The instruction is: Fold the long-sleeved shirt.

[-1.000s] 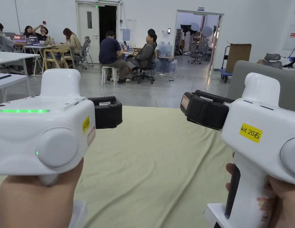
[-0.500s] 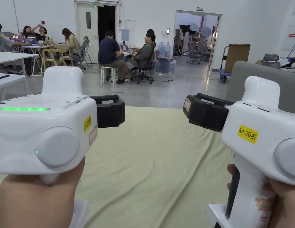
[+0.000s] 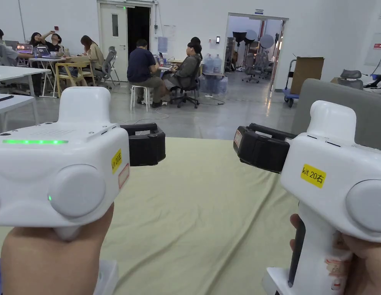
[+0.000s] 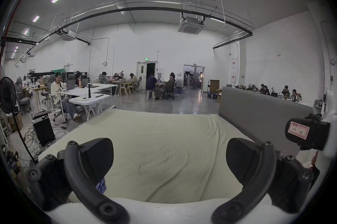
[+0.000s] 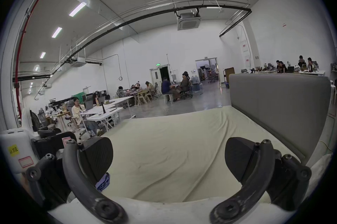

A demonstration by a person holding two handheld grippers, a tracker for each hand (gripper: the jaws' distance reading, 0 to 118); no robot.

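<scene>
I hold both grippers side by side, level, above a bed with a pale yellow-green sheet (image 3: 197,215). The left gripper (image 4: 168,160) is open, with nothing between its jaws but the sheet beyond. The right gripper (image 5: 168,158) is open too, and nothing is between its jaws. In the head view a hand holds the left gripper's white body (image 3: 59,173) and another holds the right gripper's white body (image 3: 339,184). A small piece of blue-purple cloth (image 4: 102,186) (image 5: 104,182) peeks out beside the left jaw in both gripper views. I cannot tell whether it is the shirt.
A grey padded headboard (image 3: 339,103) runs along the bed's right side. Beyond the bed's far edge lies a concrete floor with white tables (image 4: 91,98), chairs and several seated people (image 3: 143,73). A standing fan (image 4: 8,96) and cables are to the left.
Both gripper bodies have drifted slightly towards each other in the head view. Nothing has been grasped or let go.
</scene>
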